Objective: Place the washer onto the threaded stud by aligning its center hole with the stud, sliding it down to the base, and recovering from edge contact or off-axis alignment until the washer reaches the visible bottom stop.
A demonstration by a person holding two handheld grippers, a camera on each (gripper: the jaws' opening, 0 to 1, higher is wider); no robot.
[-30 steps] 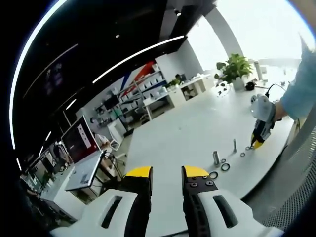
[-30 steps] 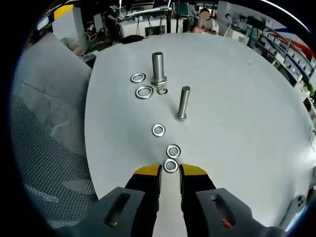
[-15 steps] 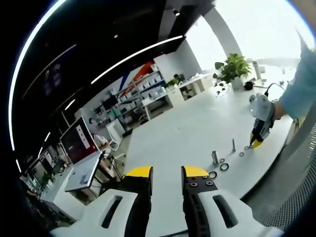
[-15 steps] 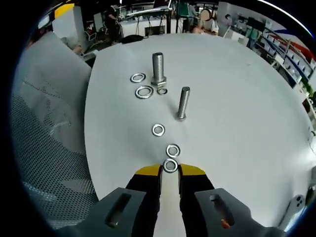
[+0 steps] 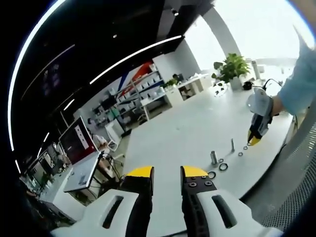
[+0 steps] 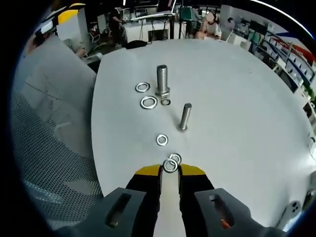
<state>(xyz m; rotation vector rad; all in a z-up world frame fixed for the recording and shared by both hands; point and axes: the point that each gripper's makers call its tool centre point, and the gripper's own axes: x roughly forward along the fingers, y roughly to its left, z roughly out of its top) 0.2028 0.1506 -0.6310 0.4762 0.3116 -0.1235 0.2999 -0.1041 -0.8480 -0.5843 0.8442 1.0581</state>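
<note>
My right gripper (image 6: 170, 169) is shut on a small steel washer (image 6: 170, 166), pinched at its yellow tips and held a little above the white table (image 6: 237, 98). Ahead stand a thin threaded stud (image 6: 185, 117) and a thicker bolt (image 6: 162, 81). Loose washers lie near them: one just beyond the held one (image 6: 176, 157), one midway (image 6: 162, 140), and others by the bolt (image 6: 148, 102). In the left gripper view, my left gripper (image 5: 167, 173) hangs open off the table's side, far from the right gripper (image 5: 254, 139), the stud (image 5: 232, 144) and the bolt (image 5: 214, 158).
A grey mesh chair (image 6: 49, 148) stands against the table's left edge in the right gripper view. People sit at desks (image 6: 207, 24) beyond the far edge. In the left gripper view, a potted plant (image 5: 232, 66) sits at the far end and shelves (image 5: 143, 89) line the wall.
My right gripper has risen from the table with the washer between its tips, so stud, bolt and loose washers look smaller. The left gripper has barely moved.
</note>
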